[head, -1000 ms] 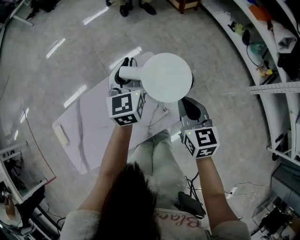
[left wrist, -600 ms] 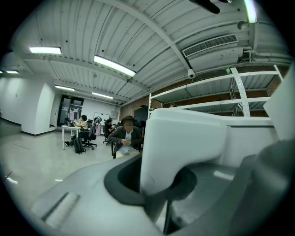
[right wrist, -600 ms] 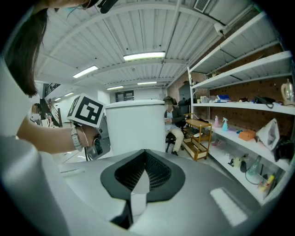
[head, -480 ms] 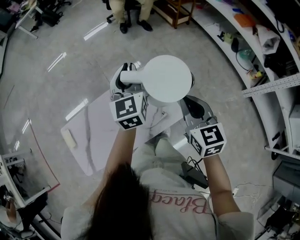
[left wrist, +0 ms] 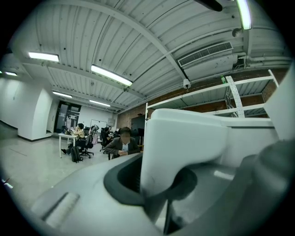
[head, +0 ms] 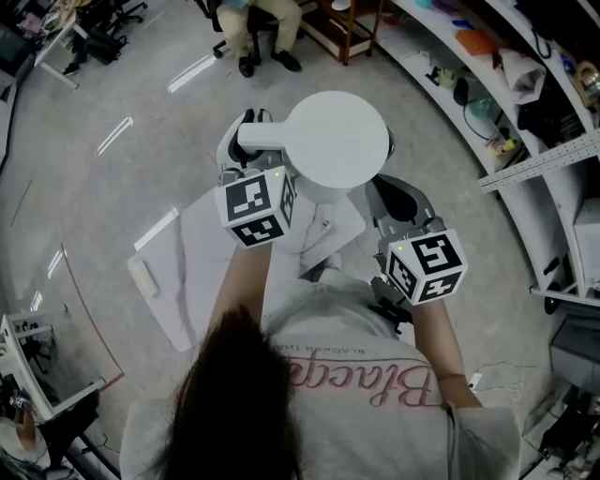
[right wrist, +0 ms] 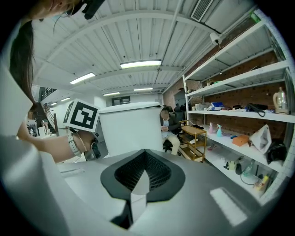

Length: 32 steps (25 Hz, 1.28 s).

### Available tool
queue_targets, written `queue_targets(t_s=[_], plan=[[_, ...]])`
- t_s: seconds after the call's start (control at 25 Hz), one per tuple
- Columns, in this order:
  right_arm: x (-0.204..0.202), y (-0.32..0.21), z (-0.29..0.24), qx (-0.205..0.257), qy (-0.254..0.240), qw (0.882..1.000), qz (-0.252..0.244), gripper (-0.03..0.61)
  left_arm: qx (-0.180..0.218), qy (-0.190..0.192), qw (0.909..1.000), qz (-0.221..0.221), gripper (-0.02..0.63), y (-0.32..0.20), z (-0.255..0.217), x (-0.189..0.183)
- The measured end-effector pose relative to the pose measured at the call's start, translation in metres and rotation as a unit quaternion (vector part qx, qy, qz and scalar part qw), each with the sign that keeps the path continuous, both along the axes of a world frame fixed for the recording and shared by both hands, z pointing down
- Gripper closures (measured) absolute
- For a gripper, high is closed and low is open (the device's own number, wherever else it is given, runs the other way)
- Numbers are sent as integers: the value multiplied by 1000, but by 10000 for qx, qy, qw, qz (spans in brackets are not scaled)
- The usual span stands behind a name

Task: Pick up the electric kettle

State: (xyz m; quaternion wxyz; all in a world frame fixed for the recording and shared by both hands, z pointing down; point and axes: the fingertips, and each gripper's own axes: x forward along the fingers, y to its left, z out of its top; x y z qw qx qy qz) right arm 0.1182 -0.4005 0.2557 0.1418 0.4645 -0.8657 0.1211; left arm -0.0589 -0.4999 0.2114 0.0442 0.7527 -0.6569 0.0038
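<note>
The white electric kettle (head: 337, 141) hangs in the air above the marble table (head: 192, 281), seen from over its round lid. My left gripper (head: 246, 142) is shut on the kettle's handle (head: 264, 137); in the left gripper view the white handle (left wrist: 184, 147) fills the space between the jaws. My right gripper (head: 394, 195) is shut with nothing in it, just right of and below the kettle. In the right gripper view the kettle's body (right wrist: 131, 129) stands straight ahead of the closed jaws, apart from them.
A small beige block (head: 142, 278) lies on the table's left end. White shelving (head: 525, 103) with assorted items curves along the right. A seated person (head: 253, 19) is at the far top. Cables (head: 469, 380) lie on the floor at lower right.
The kettle has come up closer to the head camera with my left gripper still on its handle. My right gripper has stayed beside it, shifting slightly right.
</note>
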Motion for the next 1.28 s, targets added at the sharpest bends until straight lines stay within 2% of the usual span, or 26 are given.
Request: queue_targets(t_s=[0.24,0.4,0.72,1.28], plan=[[2,-5,-21,238,-243,9992,227,555,191,-5,9998,-115,555,1,-28,0],[8,-7,-32,418,-119,9985,333,555,280,40,9995,-130,555,1,-39,4],[21,-14,-41,561,-117,9970,530,555,327,131,9994,-60,552,-1,-40,12],[26,-21,-49,644,-263,9961,542,555,406,96,9989,-193,551,1,-46,12]])
